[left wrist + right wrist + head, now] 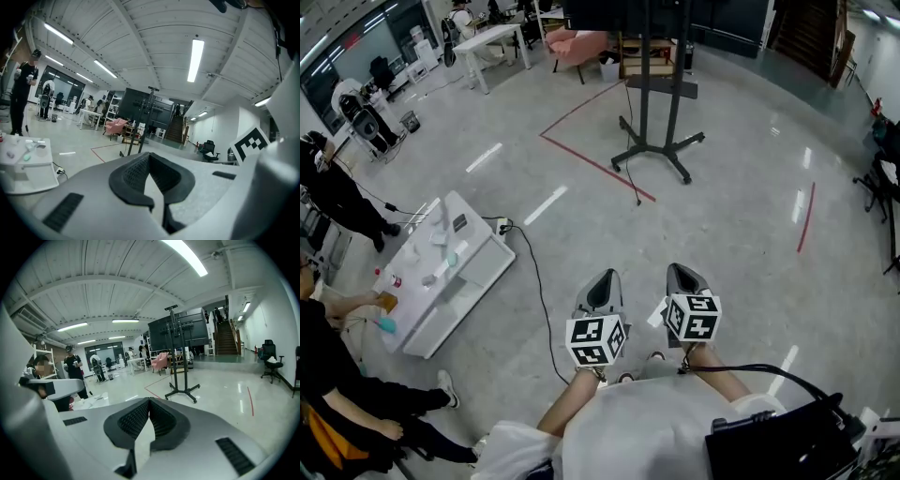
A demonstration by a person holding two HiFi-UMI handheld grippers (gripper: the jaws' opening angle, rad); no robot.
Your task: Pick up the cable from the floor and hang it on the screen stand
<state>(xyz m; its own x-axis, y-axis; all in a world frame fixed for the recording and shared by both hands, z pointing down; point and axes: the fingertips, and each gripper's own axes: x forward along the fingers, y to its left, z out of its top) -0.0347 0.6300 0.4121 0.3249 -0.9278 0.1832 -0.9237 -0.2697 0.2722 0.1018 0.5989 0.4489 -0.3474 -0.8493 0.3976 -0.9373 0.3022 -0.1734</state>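
Head view: left tongs (600, 281) and right tongs (684, 275) side by side above the glossy grey floor (741, 216), pointed at the black metal screen stand (649, 103) — well apart from it. A thin black cable (635, 190) trails from the stand onto the floor by its base.
Left gripper view: tongs closed tip to tip, nothing between.
Right gripper view: same — closed, empty, stand ahead.

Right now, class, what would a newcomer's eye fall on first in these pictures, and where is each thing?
First, low in the middle of the head view, the left tool and right tool, both shut and empty, with black-and-white marker cubes. Then the black screen stand far ahead on the shiny floor, a thin cable dropping beside it onto the floor. A low white table stands at left.
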